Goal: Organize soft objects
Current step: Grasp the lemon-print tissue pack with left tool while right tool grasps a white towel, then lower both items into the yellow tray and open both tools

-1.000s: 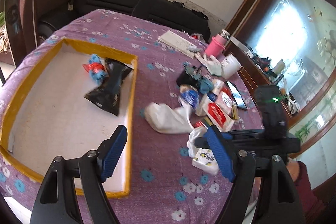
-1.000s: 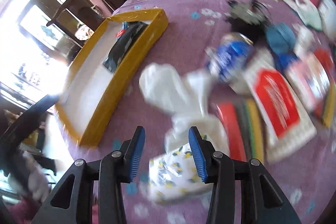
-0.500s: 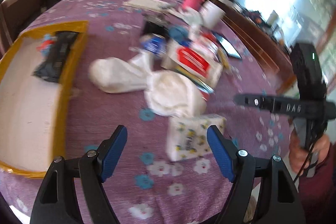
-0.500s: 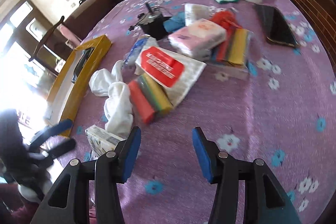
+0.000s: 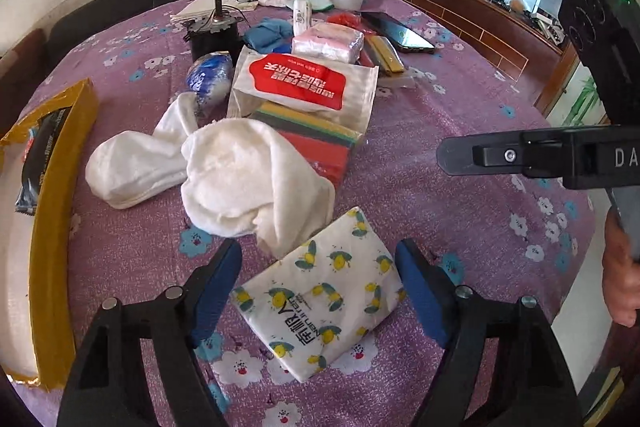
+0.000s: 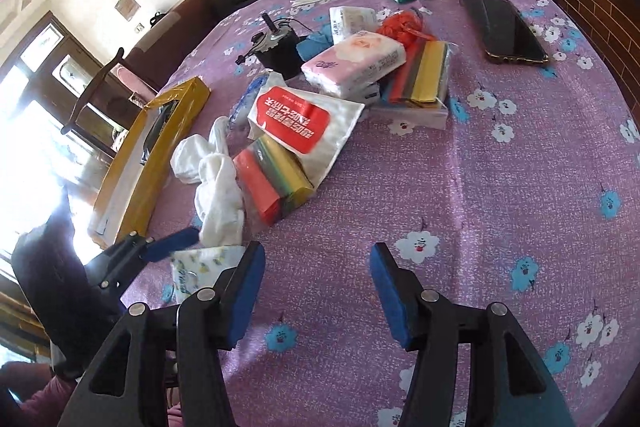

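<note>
Tray (image 5: 52, 187) holds black packet (image 5: 38, 155); both grippers' fingers spread, gripping nothing.

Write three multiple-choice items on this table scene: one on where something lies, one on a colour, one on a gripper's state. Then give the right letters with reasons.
1. Where does the lemon-printed white tissue pack lie?
A. between the left gripper's blue fingers
B. inside the yellow-rimmed tray
C. on the dark phone

2. What colour is the label on the white plastic bag beside the crumpled white towel?
A. green
B. red
C. black

3. How does the right gripper stand?
A. shut on a towel
B. shut on the phone
C. open, holding nothing

Answers: 1 A, the pack sits on the purple flowered tablecloth between the open fingers; 2 B, a red panel with white print; 3 C, only tablecloth shows between its spread fingers.
</note>
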Demonstrator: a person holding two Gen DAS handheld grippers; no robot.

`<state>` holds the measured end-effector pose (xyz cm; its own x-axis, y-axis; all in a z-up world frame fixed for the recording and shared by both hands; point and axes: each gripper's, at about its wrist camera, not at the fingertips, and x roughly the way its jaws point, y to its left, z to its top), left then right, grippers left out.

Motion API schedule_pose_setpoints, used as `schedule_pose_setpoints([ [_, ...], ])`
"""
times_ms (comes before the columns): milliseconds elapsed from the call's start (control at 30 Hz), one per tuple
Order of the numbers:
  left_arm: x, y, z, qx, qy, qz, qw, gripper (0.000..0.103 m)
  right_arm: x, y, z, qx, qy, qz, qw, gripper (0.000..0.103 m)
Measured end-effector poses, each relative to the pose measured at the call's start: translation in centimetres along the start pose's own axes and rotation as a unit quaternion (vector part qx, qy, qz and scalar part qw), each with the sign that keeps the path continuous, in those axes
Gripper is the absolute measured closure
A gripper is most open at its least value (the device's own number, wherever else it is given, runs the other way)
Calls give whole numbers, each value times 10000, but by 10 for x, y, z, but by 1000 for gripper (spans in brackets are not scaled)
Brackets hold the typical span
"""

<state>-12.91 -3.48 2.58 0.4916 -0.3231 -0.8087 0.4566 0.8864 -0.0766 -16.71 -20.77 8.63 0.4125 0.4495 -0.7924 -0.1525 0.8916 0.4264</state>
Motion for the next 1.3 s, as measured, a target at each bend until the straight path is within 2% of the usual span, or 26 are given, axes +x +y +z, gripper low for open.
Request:
schedule_pose_setpoints([
  [67, -7, 8, -2, -164, -29, -77, 9998, 34, 3, 8, 1, -90, -17, -19, 10000, 44],
  [267, -50, 51, -16, -948, -395, -251, 9944, 34, 13, 43, 5, -545, -105, -14, 9985, 44],
  [400, -86, 79, -29, -1323, -723, -218, 9883, 34, 33, 78, 12, -955, -135, -102, 9953, 44],
  [500, -102, 94, -38, -1497, -876, -80, 9848, 34, 52, 105, 16, -1358, -253, -437, 9894, 44],
  [700, -118, 138, -58, -2015, -994, 124, 9743, 34, 93, 147, 13, -2152, -338, -1289, 9674, 45],
  [733, -119, 143, -60, -2085, -1001, 139, 9728, 34, 99, 149, 12, -2228, -325, -1473, 9631, 59],
  [767, -120, 149, -64, -2162, -1010, 156, 9710, 34, 103, 149, 11, -2225, -284, -1537, 9623, 80],
  [867, -124, 164, -73, -2345, -1036, 200, 9664, 34, 93, 141, 12, -1960, -364, -1340, 9707, 86],
  [1067, -134, 197, -81, -2703, -1215, 104, 9550, 34, 47, 142, 21, -1691, -670, -1068, 9775, 86],
  [1200, -138, 227, -78, -2965, -1196, 36, 9475, 34, 29, 158, 35, -1628, -768, -732, 9809, 86],
  [1300, -142, 255, -66, -3062, -1157, 140, 9448, 34, 34, 181, 46, -1621, -668, -276, 9841, 86],
])
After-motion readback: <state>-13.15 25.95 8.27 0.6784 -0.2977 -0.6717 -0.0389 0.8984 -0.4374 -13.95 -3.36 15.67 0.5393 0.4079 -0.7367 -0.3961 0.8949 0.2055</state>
